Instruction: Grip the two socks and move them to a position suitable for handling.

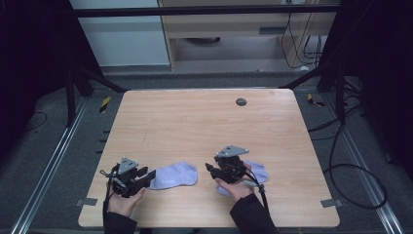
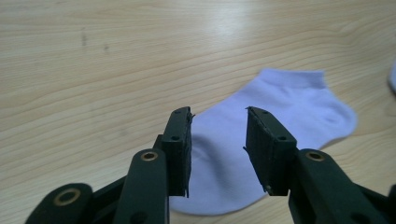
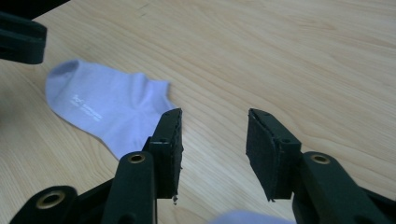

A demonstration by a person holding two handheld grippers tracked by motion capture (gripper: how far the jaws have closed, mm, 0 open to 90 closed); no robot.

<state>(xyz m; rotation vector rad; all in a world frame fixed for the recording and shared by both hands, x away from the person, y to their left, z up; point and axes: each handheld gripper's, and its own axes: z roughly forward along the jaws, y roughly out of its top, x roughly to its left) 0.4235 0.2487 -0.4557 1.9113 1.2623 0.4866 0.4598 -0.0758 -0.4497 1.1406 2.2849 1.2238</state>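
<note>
1. Here we are at the light wooden table [image 1: 195, 122], a gripper in each hand, and two pale lilac ankle socks lie along its near edge.
2. Our left gripper [image 1: 146, 176] points right at the left lilac sock [image 1: 173, 176]; that sock lies flat near the middle of the near edge, its closer end just at the gripper's tips.
3. In the left gripper view our left gripper [image 2: 218, 140] has its black fingers [image 2: 180, 149] spread, a clear gap between them, with the left sock [image 2: 280, 112] stretching away beyond and beneath that gap. Nothing is pinched.
4. Over to the right: our right gripper [image 1: 214, 169] sits on top of the second lilac sock [image 1: 258, 170], which peeks out from under the hand and tool on its right side.
5. In the right gripper view the right gripper [image 3: 214, 149] also has its fingers [image 3: 268, 149] spread wide over bare wood, holding nothing; a sliver of the second sock [image 3: 252, 218] shows at the bottom edge.
6. That same view looks across to the left sock [image 3: 107, 112], faint white lettering on its sole, and a dark bit of our left gripper [image 3: 21, 42] up in the corner.
7. The two socks lie well apart, not touching.
</note>
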